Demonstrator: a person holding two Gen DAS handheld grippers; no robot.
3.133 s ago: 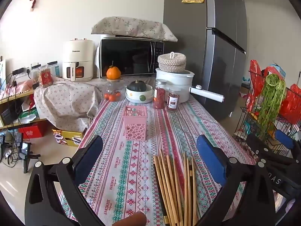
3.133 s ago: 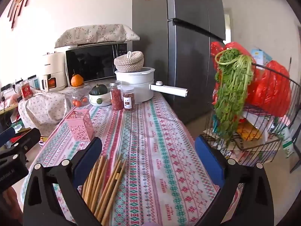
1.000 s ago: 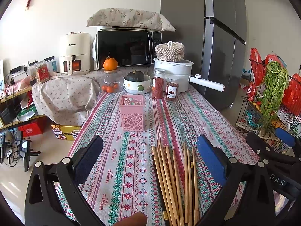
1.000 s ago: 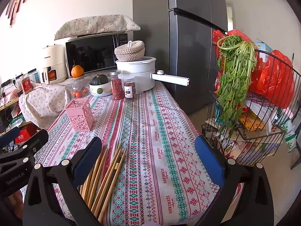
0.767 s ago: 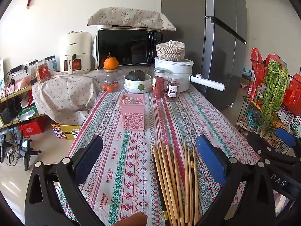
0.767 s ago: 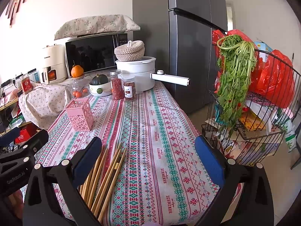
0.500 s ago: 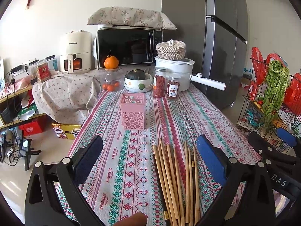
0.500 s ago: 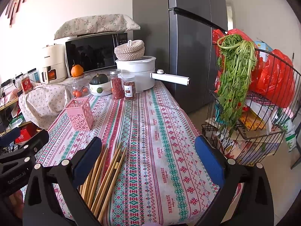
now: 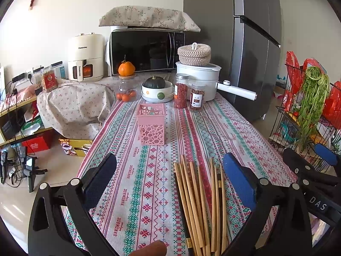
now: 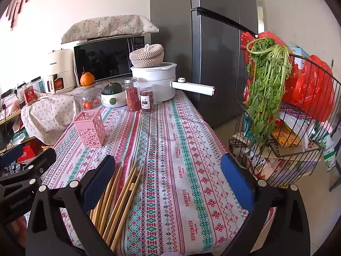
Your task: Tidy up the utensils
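Note:
Several wooden chopsticks (image 9: pixel 199 200) lie in a loose bundle on the patterned tablecloth near the table's front edge, also seen as chopsticks (image 10: pixel 119 200) in the right wrist view. A pink perforated holder (image 9: pixel 151 123) stands upright farther back, mid-table; the same pink holder (image 10: pixel 90 128) shows at left in the right wrist view. My left gripper (image 9: pixel 170 179) is open above the front edge, the chopsticks lying between and below its blue pads. My right gripper (image 10: pixel 167 177) is open too, with the chopsticks under its left finger. Neither holds anything.
At the table's far end stand two spice jars (image 9: pixel 188 95), a bowl with a squash (image 9: pixel 157 89), a glass jar (image 9: pixel 126 87), and a white pot (image 9: pixel 198 81) with its handle (image 10: pixel 192 88) sticking out. A wire rack with greens (image 10: pixel 268 89) stands right of the table.
Both grippers have drifted slightly forward and lower over the table since three seconds ago; in the last second almost nothing moved. Both stayed open.

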